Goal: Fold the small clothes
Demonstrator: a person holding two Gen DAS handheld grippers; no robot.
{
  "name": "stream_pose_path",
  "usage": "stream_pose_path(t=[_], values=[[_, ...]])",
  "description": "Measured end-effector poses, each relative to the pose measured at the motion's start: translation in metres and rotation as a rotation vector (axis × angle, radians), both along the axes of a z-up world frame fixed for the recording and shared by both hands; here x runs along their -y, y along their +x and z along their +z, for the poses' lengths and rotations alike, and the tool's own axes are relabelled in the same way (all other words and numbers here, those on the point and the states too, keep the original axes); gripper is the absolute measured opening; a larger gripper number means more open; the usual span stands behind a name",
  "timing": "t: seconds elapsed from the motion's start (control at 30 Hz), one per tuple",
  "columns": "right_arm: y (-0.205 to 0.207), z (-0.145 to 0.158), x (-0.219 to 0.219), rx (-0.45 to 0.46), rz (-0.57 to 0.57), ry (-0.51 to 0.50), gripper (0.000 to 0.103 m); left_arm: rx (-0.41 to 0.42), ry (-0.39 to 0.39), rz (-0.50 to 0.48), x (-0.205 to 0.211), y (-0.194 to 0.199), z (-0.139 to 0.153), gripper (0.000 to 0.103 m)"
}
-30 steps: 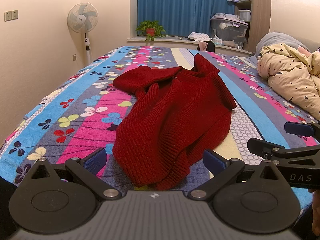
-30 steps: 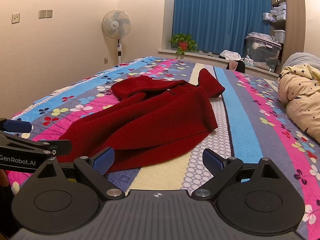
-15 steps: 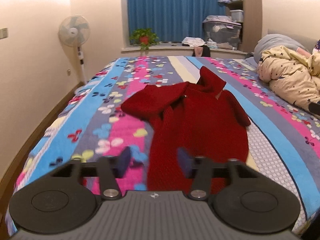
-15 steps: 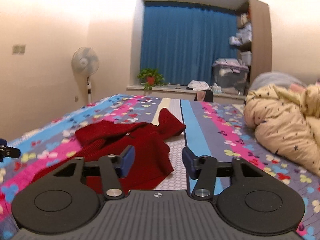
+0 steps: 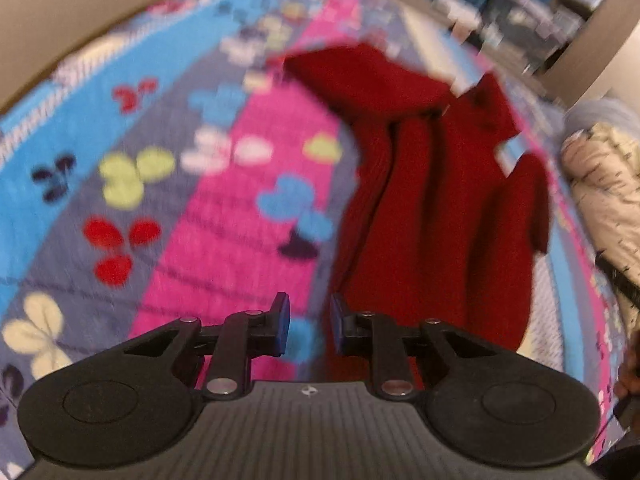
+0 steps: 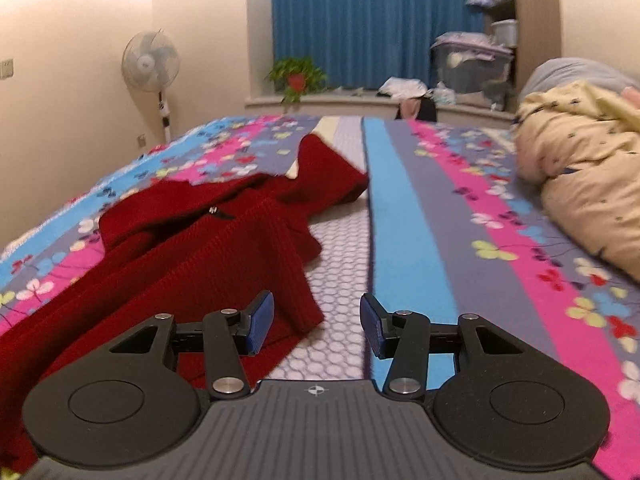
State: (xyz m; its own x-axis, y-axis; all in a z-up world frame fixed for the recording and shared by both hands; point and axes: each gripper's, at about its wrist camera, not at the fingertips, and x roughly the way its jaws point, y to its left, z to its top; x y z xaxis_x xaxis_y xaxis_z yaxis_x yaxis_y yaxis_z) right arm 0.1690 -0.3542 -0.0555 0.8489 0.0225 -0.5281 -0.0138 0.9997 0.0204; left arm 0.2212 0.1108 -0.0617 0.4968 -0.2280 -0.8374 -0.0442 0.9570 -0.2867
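On the bed (image 6: 404, 216) we see a red sweater (image 6: 224, 252) lying rumpled across the striped, flowered bedspread (image 5: 240, 208). It sits unfolded, with one sleeve thrown out toward the far side and its hem nearest to us.

From the left wrist view, which is blurred, our left gripper (image 5: 306, 326) points steeply down at the bedspread, right at the near left edge of the sweater (image 5: 432, 208). Its jaws have just been closing and now stand only a narrow gap apart. We cannot see any cloth caught between the blue pads (image 5: 282, 322); the gap shows pink stripe and the sweater's edge beneath it, and the right pad is just beside the knit. Whether it touches we cannot tell through the blur.

From the right wrist view our right gripper (image 6: 316, 326) hovers low over the near right corner of the sweater. Its jaws have also just been closing and stand about half apart. The hem corner lies below the gap, toward the left pad (image 6: 260, 320), but the pads do not press on it; the right pad is over the pale honeycomb stripe and the blue stripe.

Well apart from the sweater, a cream quilt (image 6: 584, 168) is heaped at the right side of the bed. Beyond the bed stand a fan (image 6: 150, 64), a plant (image 6: 296, 76) on the sill and a blue curtain (image 6: 372, 20).
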Motion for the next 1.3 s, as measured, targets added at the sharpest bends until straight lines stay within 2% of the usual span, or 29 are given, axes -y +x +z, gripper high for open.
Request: stream_pose_path(t=[0.03, 0.27, 0.4, 0.43, 0.47, 0.5, 0.53, 0.7, 0.8, 0.87, 0.93, 1.03, 1.2, 1.27, 1.3], values=[[0.008, -0.006, -0.003, -0.012, 0.003, -0.010, 0.050, -0.035, -0.011, -0.009, 0.000, 0.004, -0.006, 0.024], [0.080, -0.053, -0.002, -0.105, 0.053, 0.012, 0.063, -0.112, -0.087, -0.048, 0.000, 0.008, -0.026, 0.025], [0.095, -0.067, -0.002, -0.120, 0.091, 0.052, 0.062, -0.123, -0.100, -0.091, 0.013, 0.010, -0.028, 0.025], [0.095, -0.067, -0.003, -0.116, 0.107, 0.062, 0.058, -0.125, -0.099, -0.112, 0.018, 0.011, -0.029, 0.025], [0.093, -0.065, -0.004, -0.107, 0.132, 0.076, 0.033, -0.129, -0.099, -0.127, 0.023, 0.012, -0.030, 0.025], [0.089, -0.062, -0.004, -0.102, 0.151, 0.090, 0.013, -0.131, -0.097, -0.140, 0.027, 0.012, -0.031, 0.026], [0.086, -0.058, -0.002, -0.102, 0.148, 0.103, 0.008, -0.133, -0.094, -0.148, 0.030, 0.013, -0.033, 0.028], [0.042, -0.009, 0.034, -0.066, 0.093, 0.198, 0.007, -0.141, -0.116, -0.126, 0.033, 0.014, -0.035, 0.032], [-0.008, 0.011, 0.069, -0.054, 0.018, 0.280, 0.006, -0.139, -0.124, -0.119, 0.033, 0.011, -0.032, 0.034], [-0.040, 0.012, 0.088, -0.084, -0.042, 0.309, 0.006, -0.136, -0.121, -0.125, 0.035, 0.009, -0.030, 0.038], [-0.068, 0.014, 0.108, -0.108, -0.104, 0.353, 0.005, -0.134, -0.107, -0.142, 0.040, 0.006, -0.029, 0.048], [-0.105, 0.015, 0.128, -0.098, -0.139, 0.420, 0.005, -0.129, -0.096, -0.173, 0.048, -0.002, -0.026, 0.048], [-0.145, 0.005, 0.152, -0.142, -0.198, 0.402, 0.000, -0.116, -0.112, -0.213, 0.053, -0.014, -0.019, 0.049], [-0.151, 0.001, 0.170, -0.164, -0.319, 0.356, 0.000, -0.115, -0.105, -0.224, 0.054, -0.017, -0.019, 0.050], [-0.156, -0.006, 0.185, -0.184, -0.392, 0.391, 0.000, -0.115, -0.100, -0.224, 0.054, -0.018, -0.020, 0.052]])
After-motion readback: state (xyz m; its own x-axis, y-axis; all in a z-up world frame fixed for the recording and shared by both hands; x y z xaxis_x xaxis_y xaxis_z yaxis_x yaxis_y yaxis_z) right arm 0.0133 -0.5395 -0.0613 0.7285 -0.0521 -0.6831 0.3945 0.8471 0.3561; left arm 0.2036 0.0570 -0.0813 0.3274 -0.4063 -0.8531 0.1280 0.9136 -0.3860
